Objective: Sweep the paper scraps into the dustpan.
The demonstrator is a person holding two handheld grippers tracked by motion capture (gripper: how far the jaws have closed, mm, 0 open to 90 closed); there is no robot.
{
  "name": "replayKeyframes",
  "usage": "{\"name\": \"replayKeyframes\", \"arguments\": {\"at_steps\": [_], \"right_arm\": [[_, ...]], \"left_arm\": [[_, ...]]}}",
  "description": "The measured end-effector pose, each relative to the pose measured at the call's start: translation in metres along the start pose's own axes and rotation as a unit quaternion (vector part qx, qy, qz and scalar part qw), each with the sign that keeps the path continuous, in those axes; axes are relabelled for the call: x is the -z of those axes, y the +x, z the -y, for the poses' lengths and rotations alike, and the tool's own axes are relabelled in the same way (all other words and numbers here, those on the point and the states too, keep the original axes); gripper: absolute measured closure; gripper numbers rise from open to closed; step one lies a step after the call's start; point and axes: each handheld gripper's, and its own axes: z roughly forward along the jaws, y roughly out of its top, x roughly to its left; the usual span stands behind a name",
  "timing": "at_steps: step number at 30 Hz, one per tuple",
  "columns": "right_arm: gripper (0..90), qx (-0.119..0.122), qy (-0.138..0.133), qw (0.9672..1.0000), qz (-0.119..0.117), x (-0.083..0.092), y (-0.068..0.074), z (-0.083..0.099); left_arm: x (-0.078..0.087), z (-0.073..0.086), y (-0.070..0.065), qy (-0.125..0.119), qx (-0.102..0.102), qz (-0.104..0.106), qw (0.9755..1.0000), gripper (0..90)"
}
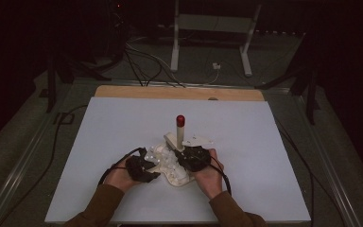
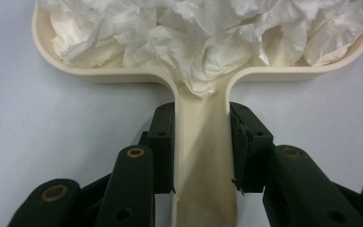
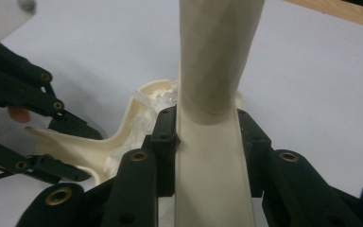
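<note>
Dustpan: a cream plastic dustpan (image 2: 123, 71) lies on the white table (image 1: 246, 137), near its front edge, between the person's two hands.
Dustpan contents: crumpled white tissue (image 2: 194, 38) is heaped in its tray and spills toward the handle.
Dustpan handle: the flat cream handle (image 2: 203, 156) runs straight back from the tray, in the left gripper view, between the two black jaws.
Left gripper: the left gripper (image 2: 202, 146) pinches that handle from both sides, jaw pads pressed flat against its edges.
Brush: a cream brush (image 3: 212, 94) with a round handle stands upright just behind the dustpan; from the high view its tip (image 1: 180, 120) is red.
Right gripper: the right gripper (image 3: 207, 142) clamps the flat lower part of the brush, jaws tight on either side of it.
Hands: the left hand (image 1: 119, 176) and right hand (image 1: 209, 178) come in from the near edge, in brown sleeves, close together.
Table: white top with a wooden strip (image 1: 179, 92) along the far edge.
Floor beyond: dark, with cables (image 1: 142, 61) and a white metal frame (image 1: 212, 28).
</note>
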Motion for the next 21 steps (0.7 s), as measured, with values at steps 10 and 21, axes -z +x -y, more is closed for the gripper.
{"name": "replayKeyframes", "arguments": {"at_steps": [10,21], "right_arm": [[67.1,0.013,-0.013,0.9994,0.028,0.006,-0.009,-0.007],[67.2,0.01,-0.035,0.9984,0.042,0.019,-0.024,-0.017]], "left_arm": [[0.001,0.003,-0.002,-0.014,-0.017,-0.006,0.9997,66.9],[0.001,0.008,-0.003,-0.037,-0.008,-0.012,0.9992,67.0]]}}
